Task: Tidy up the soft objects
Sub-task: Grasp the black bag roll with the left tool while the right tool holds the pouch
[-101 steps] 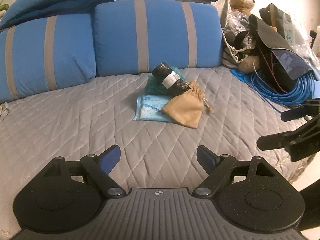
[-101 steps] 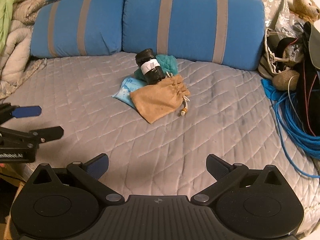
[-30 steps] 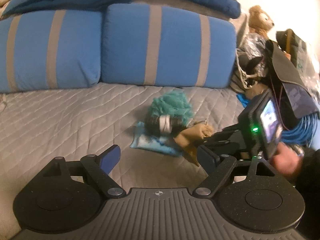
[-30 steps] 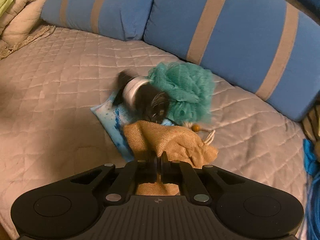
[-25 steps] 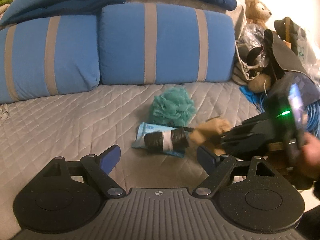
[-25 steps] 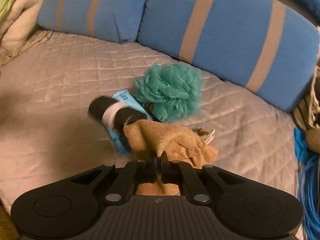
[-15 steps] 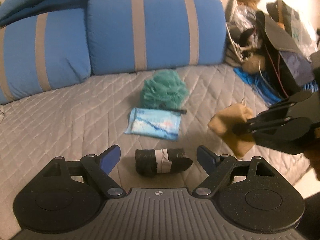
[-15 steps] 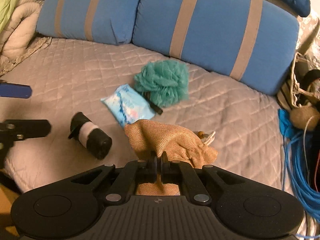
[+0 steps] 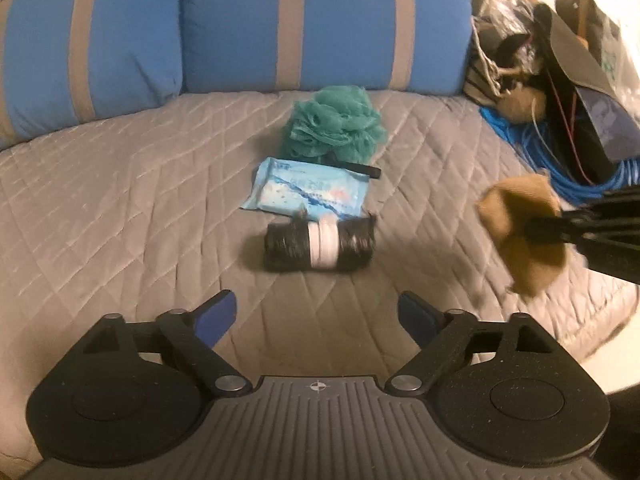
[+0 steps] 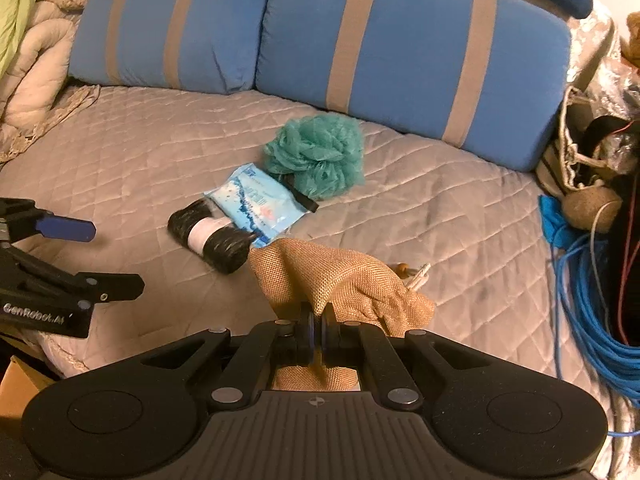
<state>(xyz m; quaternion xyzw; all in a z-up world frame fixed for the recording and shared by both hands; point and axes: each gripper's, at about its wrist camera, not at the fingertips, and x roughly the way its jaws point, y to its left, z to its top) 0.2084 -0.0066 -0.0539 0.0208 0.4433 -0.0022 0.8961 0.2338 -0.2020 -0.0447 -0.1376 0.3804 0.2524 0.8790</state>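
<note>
- The right tool (image 10: 318, 330) is clamping a tan burlap drawstring pouch (image 10: 340, 280), its jaws pinched nearly together on the fabric; seen from the left wrist, the pouch is hanging clear above the grey quilted bed (image 9: 120, 184), toward its right side.
- The left tool (image 9: 318, 316) is hovering over the bed with nothing between its blue-tipped fingers (image 9: 214, 316), and its jaws are opening wide.
- A black roll with a white band (image 9: 320, 245) is lying on the quilt just ahead of the left tool, touching the near edge of a light-blue wipes packet (image 9: 310, 192).
- A teal mesh bath pouf (image 9: 334, 124) is sitting just behind the packet, its black loop strap (image 9: 356, 168) trailing onto the packet's far corner.
- Two blue cushions with tan stripes (image 10: 408, 52) are lining the back of the bed.
- A coil of blue cable (image 10: 580, 304) and a jumble of bags are crowding the bed's right side.
</note>
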